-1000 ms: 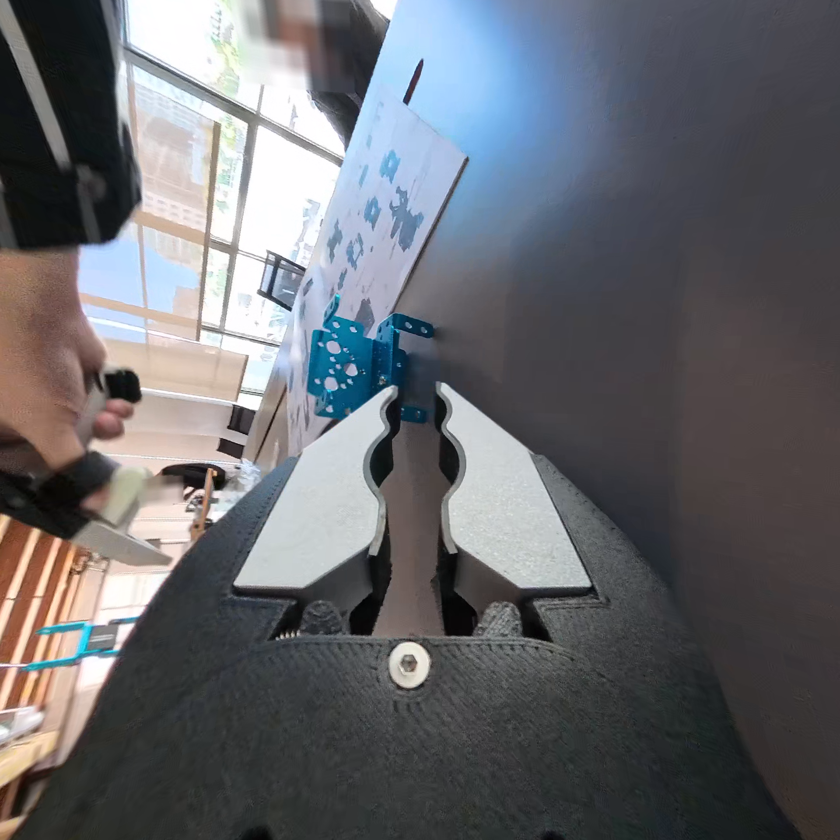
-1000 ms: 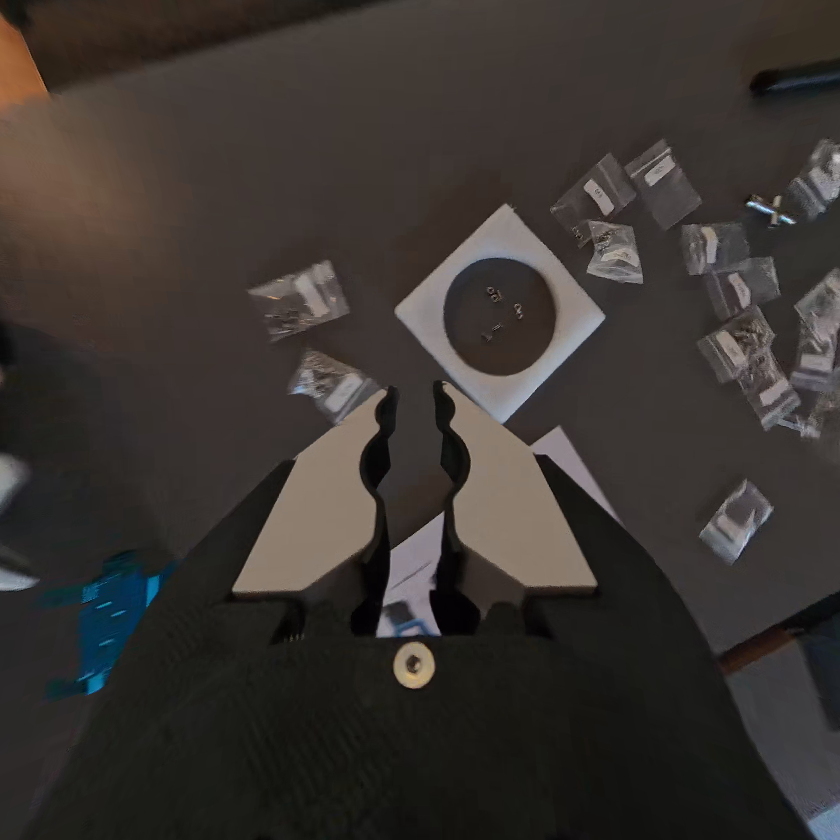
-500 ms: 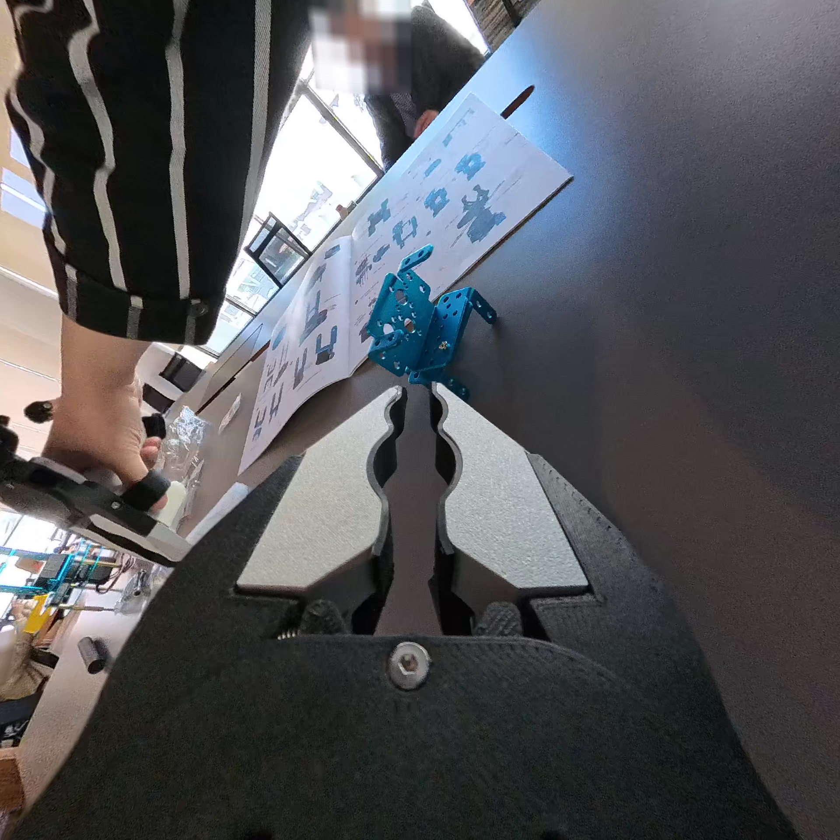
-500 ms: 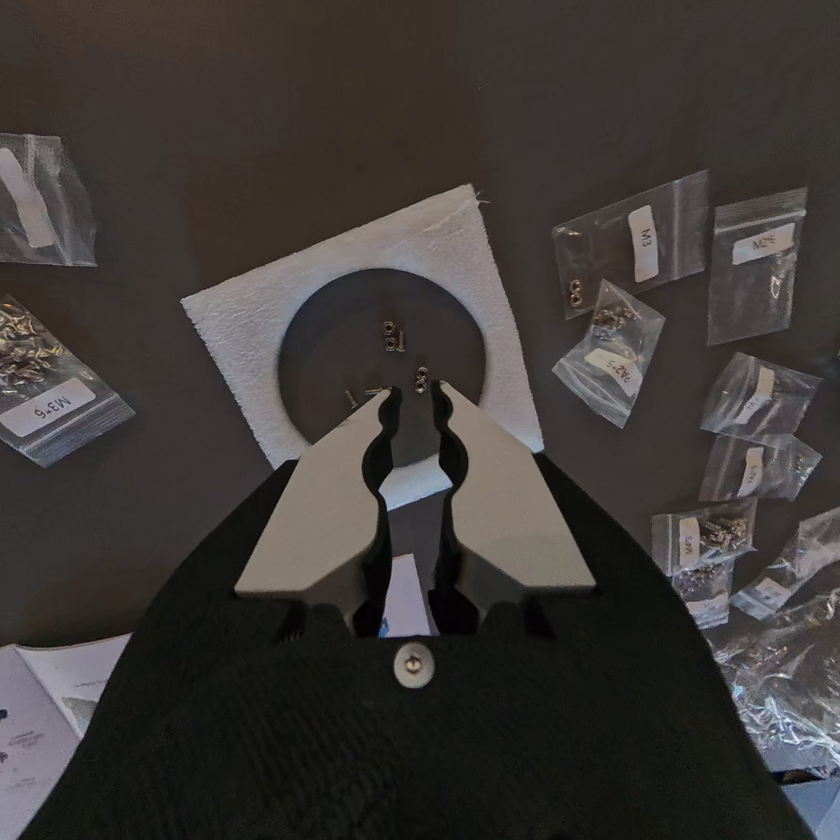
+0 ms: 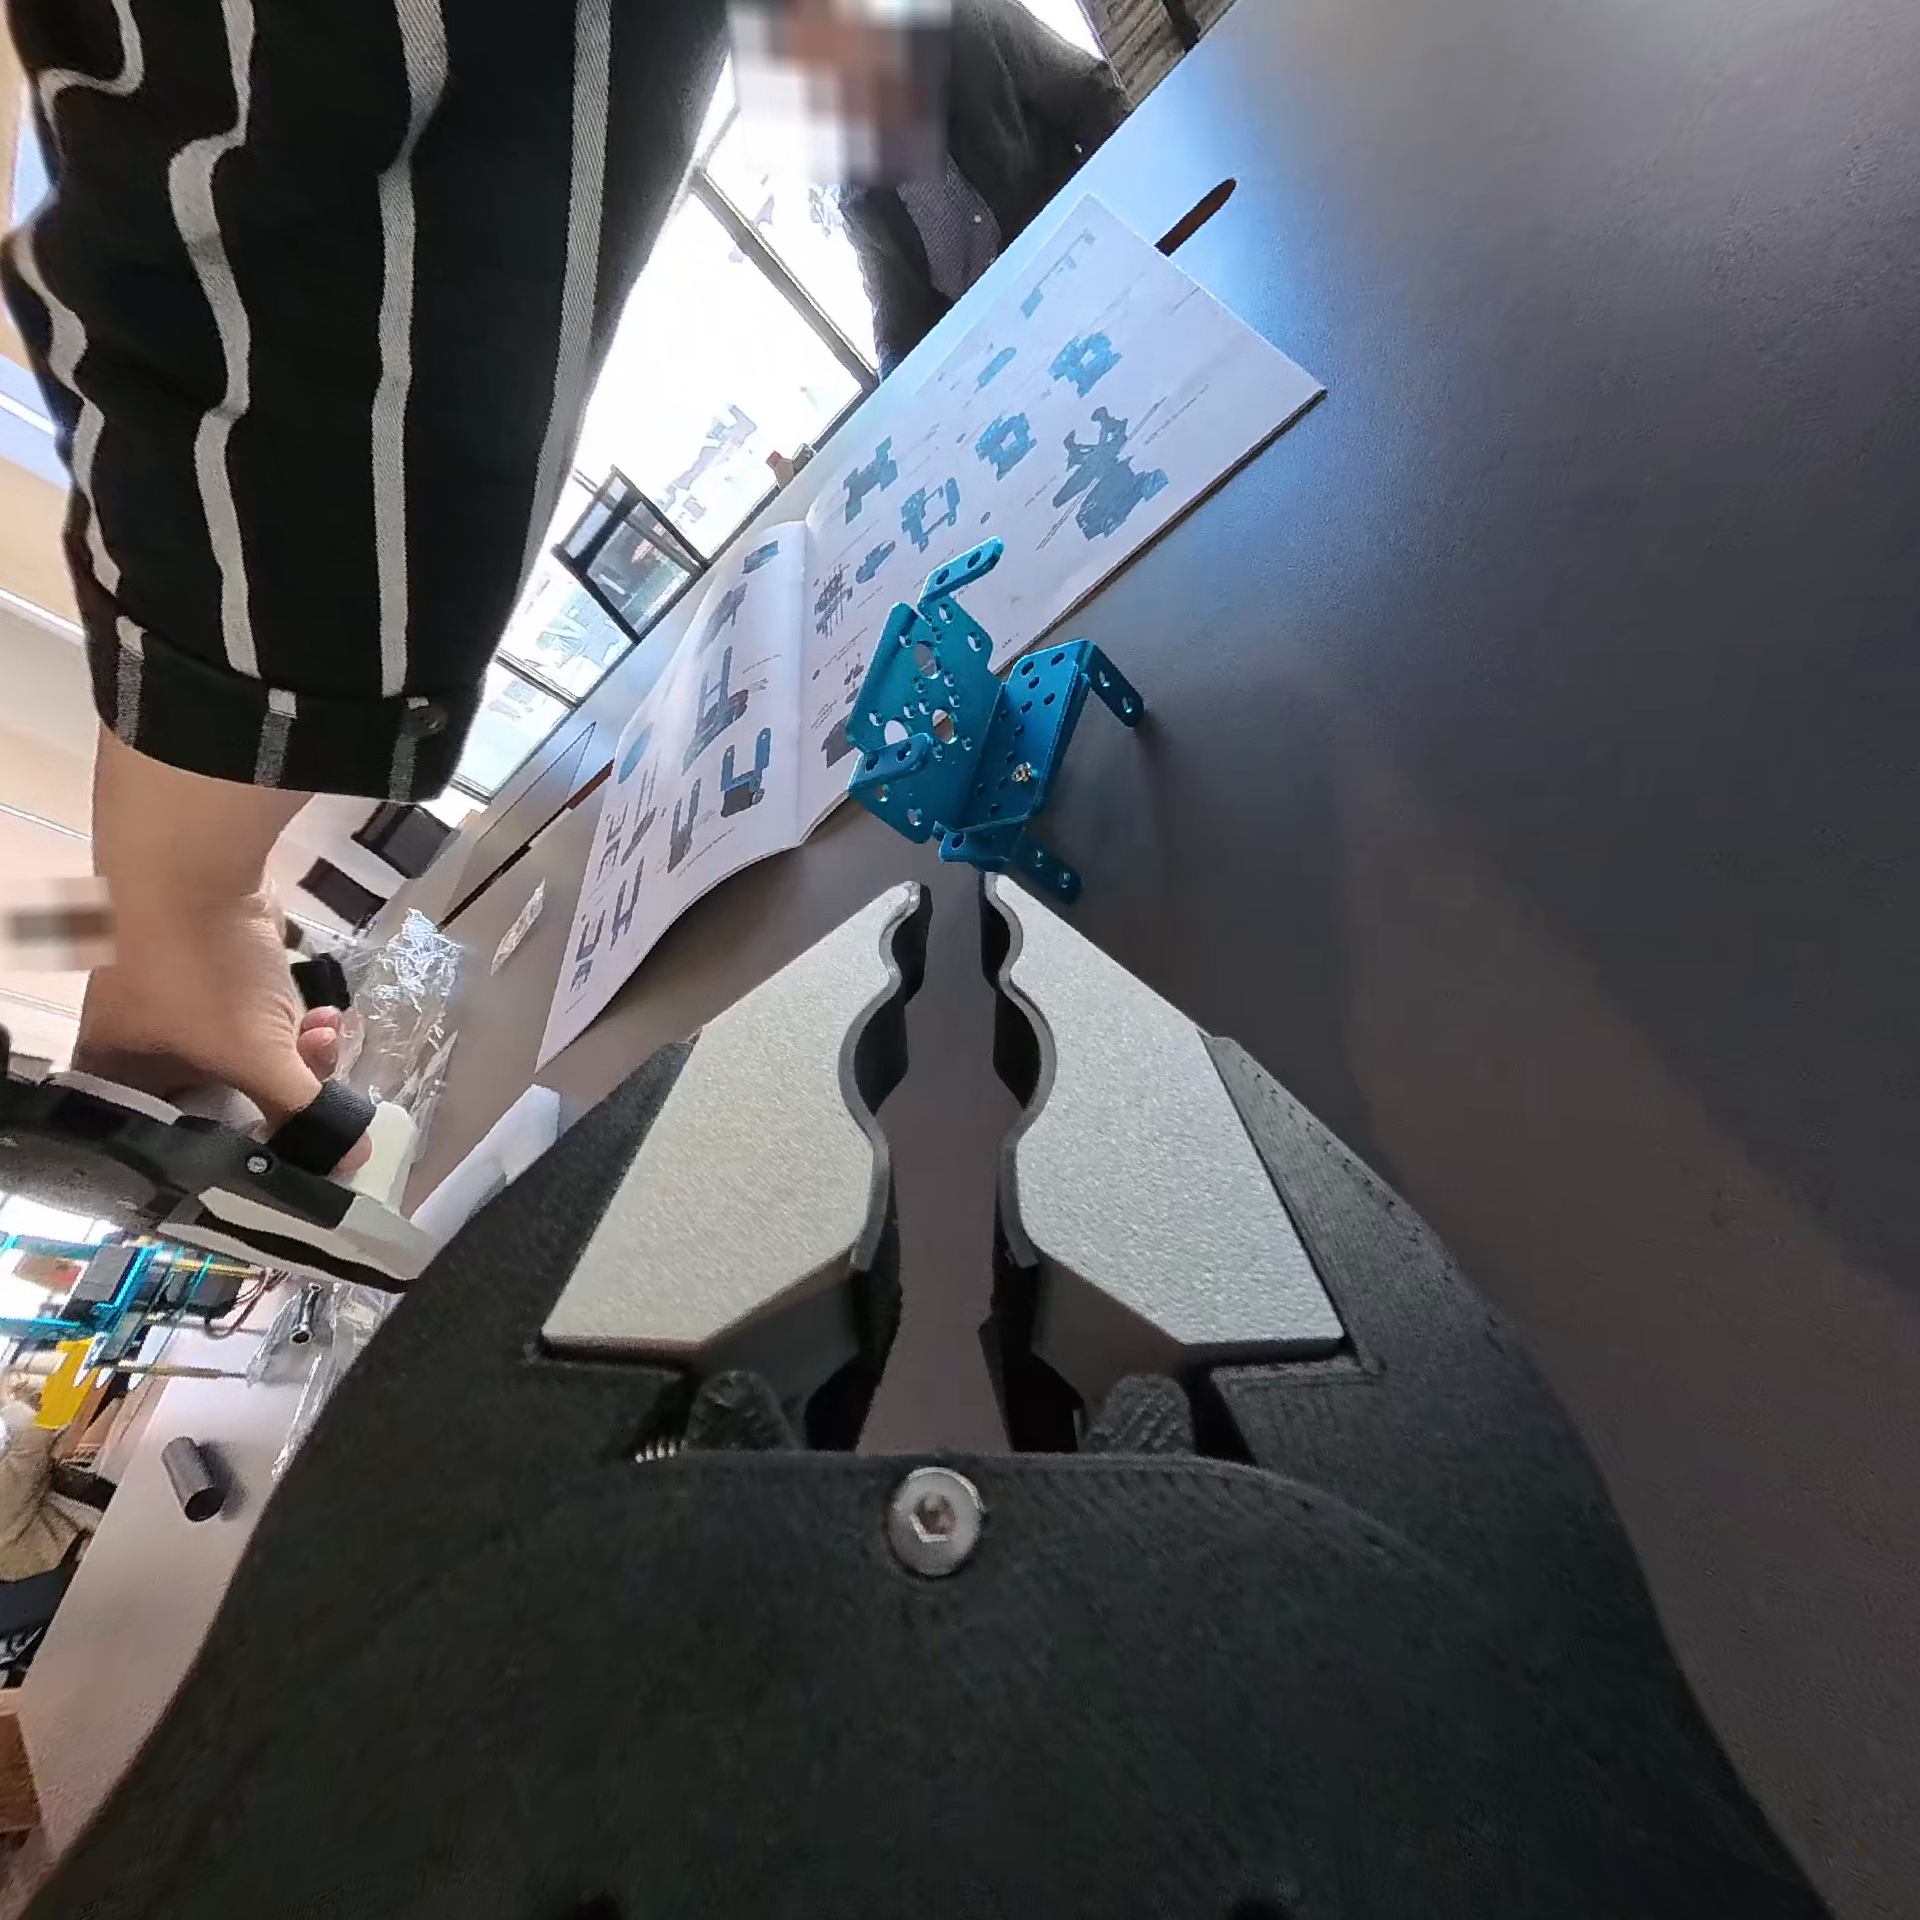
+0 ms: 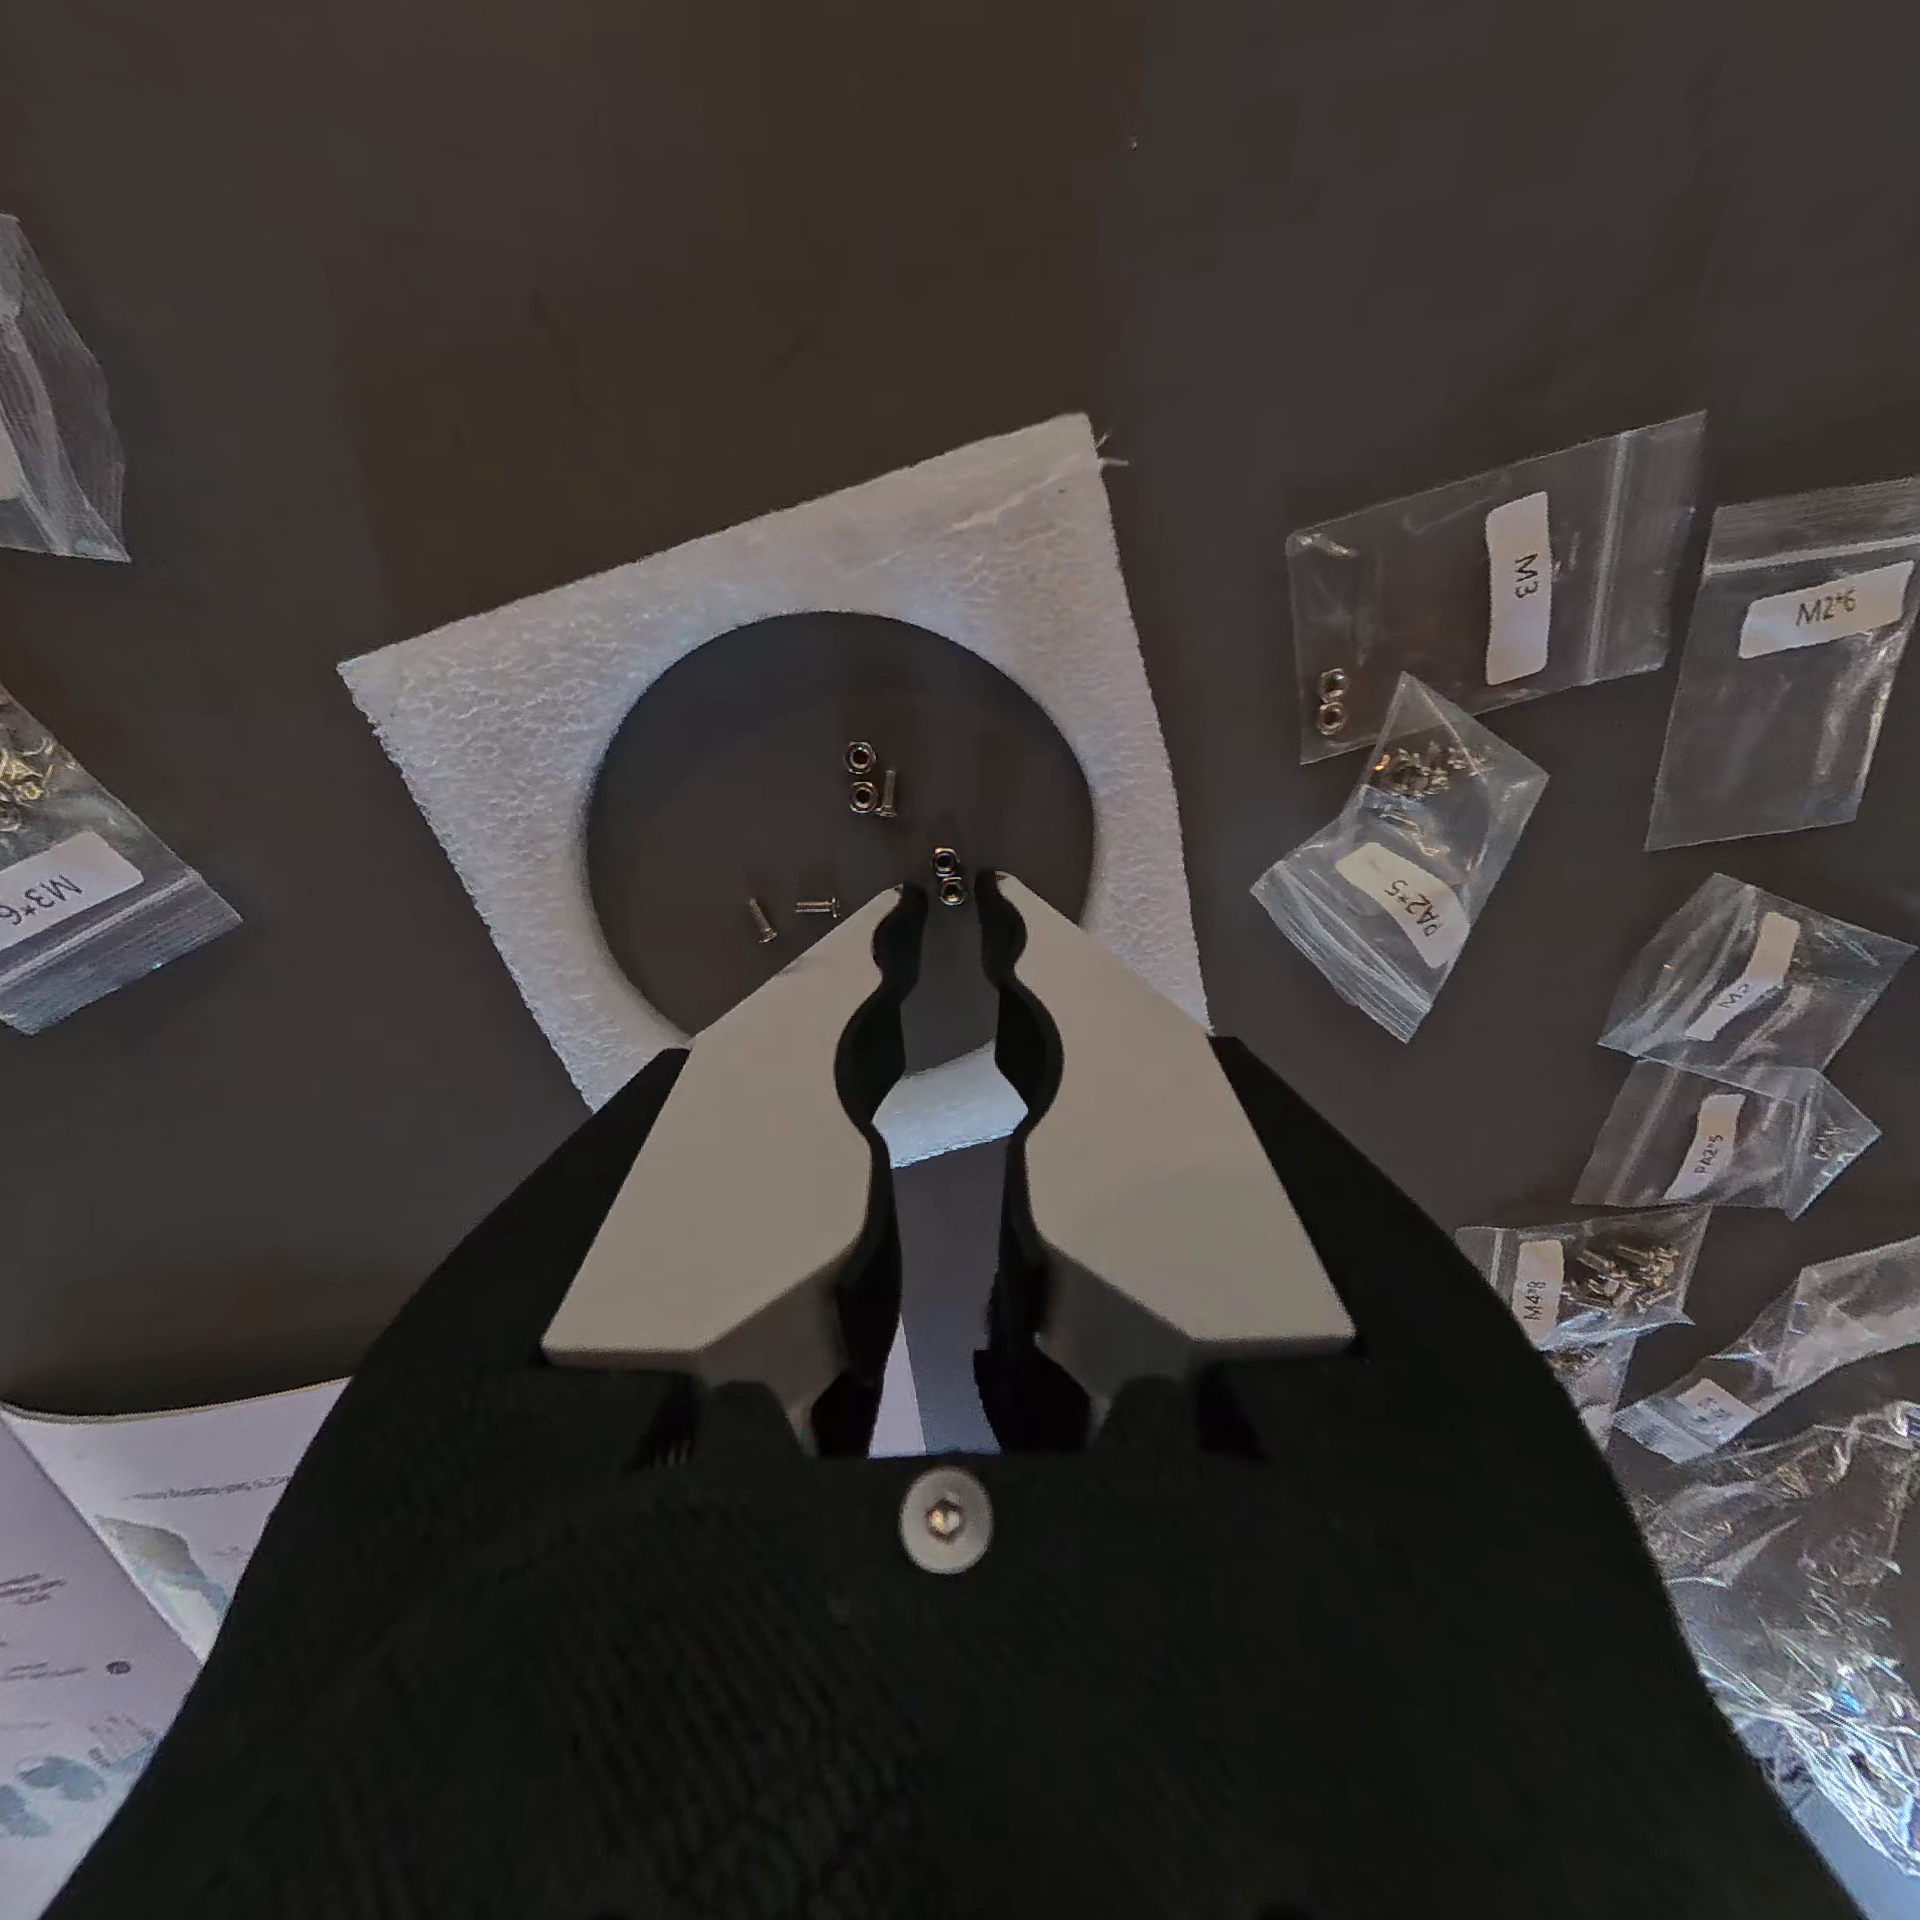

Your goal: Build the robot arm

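In the left wrist view my left gripper [image 5: 951, 902] is open and empty, low over the dark table, just short of a blue metal bracket assembly [image 5: 956, 727] that stands beside an open instruction booklet [image 5: 883, 582]. In the right wrist view my right gripper [image 6: 951, 894] is open and points down into the round hole of a white foam square [image 6: 727, 623]. Its tips straddle a small steel nut [image 6: 951, 891], with a second nut [image 6: 945, 860] just beyond. More nuts [image 6: 860, 774] and small screws [image 6: 790, 912] lie loose in the hole.
Several clear bags of screws [image 6: 1507, 592] lie right of the foam, more at the left [image 6: 62, 914]. A booklet corner [image 6: 83, 1538] is at lower left. A person's arm in a striped sleeve [image 5: 260, 364] holds the other gripper [image 5: 208, 1174]. Another person stands behind the table. My hands' fingertips stand some 35 centimetres from each other.
The right gripper has come down closer to the foam hole, its tips now around a nut. The left gripper view has shifted a little, the blue bracket now slightly farther and more to the right.
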A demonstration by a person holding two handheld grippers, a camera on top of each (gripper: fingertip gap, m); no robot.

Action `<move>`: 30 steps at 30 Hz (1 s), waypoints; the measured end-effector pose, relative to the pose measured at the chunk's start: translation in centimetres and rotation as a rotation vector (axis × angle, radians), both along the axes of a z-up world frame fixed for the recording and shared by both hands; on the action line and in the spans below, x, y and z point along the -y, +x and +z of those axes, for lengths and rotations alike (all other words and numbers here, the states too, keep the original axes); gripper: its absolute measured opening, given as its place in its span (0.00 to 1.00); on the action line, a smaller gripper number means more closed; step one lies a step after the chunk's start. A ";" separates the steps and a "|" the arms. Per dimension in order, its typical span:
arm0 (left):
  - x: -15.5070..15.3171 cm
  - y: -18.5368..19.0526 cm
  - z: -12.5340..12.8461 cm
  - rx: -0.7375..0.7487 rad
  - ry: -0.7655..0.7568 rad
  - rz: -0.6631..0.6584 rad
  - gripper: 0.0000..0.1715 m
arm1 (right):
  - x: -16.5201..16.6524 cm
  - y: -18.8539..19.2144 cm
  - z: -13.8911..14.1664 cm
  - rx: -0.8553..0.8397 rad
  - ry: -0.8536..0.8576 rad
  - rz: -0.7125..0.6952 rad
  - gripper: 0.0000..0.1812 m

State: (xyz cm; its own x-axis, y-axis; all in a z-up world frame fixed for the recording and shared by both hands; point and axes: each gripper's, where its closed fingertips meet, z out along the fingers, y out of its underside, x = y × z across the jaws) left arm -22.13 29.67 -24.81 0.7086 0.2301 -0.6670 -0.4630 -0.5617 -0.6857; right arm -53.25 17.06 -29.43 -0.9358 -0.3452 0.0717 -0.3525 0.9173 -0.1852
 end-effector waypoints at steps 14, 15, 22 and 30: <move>0.2 -0.7 0.0 -0.019 -0.022 0.024 0.05 | -2.1 0.6 2.2 -0.093 -0.044 -0.100 0.03; 0.2 -0.7 -0.1 -0.018 -0.024 0.027 0.05 | -2.6 0.6 2.8 -0.114 -0.049 -0.108 0.03; 0.1 -1.1 -0.1 -0.013 -0.034 0.055 0.04 | -7.0 2.4 9.6 -0.230 -0.163 -0.215 0.03; -0.1 -1.1 -0.1 -0.007 -0.038 0.068 0.05 | -13.1 11.0 17.2 -0.353 -0.348 -0.291 0.03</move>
State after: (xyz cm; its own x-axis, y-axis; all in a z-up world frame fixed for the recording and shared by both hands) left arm -23.20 29.77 -24.91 0.6875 0.2520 -0.6811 -0.4279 -0.6172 -0.6603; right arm -42.21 30.18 -12.28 -0.8875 0.0229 0.4602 -0.1900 0.8917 -0.4108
